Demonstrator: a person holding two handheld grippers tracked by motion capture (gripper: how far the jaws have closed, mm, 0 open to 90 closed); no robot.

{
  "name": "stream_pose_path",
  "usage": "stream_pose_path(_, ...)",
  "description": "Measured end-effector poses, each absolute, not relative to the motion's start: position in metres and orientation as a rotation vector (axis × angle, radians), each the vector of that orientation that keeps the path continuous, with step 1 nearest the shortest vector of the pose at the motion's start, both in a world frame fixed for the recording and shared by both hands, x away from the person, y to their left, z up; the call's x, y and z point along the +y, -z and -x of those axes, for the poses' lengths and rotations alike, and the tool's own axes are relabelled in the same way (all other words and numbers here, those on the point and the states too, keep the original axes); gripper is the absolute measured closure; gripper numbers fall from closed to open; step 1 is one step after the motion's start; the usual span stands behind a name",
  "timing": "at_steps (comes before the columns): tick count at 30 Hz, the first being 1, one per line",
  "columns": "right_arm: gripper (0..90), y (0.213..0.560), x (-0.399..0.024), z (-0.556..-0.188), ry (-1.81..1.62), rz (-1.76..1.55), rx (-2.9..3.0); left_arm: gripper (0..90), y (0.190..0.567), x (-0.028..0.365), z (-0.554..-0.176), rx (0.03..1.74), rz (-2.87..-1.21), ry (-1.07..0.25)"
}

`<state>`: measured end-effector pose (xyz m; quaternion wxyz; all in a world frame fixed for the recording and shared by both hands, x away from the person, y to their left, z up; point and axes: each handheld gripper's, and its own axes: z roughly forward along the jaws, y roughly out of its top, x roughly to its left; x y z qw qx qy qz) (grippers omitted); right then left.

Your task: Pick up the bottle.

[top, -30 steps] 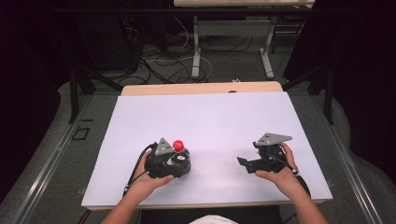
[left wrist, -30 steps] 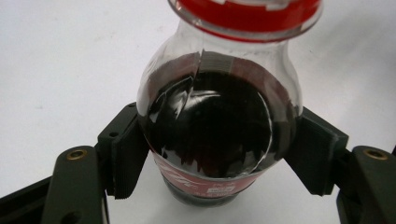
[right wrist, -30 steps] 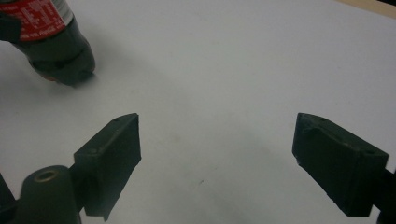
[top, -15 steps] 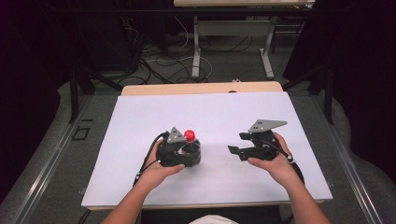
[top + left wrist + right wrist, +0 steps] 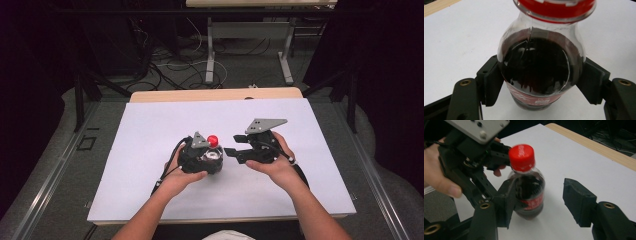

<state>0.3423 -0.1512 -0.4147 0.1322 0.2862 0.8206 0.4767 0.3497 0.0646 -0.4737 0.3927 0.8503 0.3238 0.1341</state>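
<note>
Red plastic cap [image 5: 521, 157] sits on top of a small clear plastic bottle of dark cola [image 5: 540, 67]. The bottle stands on the white table sheet [image 5: 150, 130], and the left gripper [image 5: 540, 86] squeezes its round belly from both sides. Just beside the bottle, the right gripper [image 5: 537, 201] has just been closing its jaws, with nothing pinched between them yet. It seems to aim for the cap, though that view is blurry. If it comes in crooked, it may bump the bottle and tip it. If the cap twists open fast, fizzy cola may spray on the sheet.
</note>
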Motion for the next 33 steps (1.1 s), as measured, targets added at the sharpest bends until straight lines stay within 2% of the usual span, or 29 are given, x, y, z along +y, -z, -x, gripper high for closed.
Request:
stream_pose_path(6, 52.7, 0.413, -0.14, -0.341, -1.41, -0.824, 2.37, 30.1, 0.475, 0.06, -0.347, 0.813, -2.175, -0.322)
stream_pose_path(19, 53.4, 0.417, -0.122, -0.343, -1.432, -0.828, 2.378, 30.2, 0.477, 0.055, -0.342, 0.784, -2.199, -0.289)
stream_pose_path(33, 60.4, 0.418, -0.116, -0.344, -1.395, -0.81, 2.392, 30.2, 0.475, 0.053, -0.337, 0.757, -2.21, -0.276)
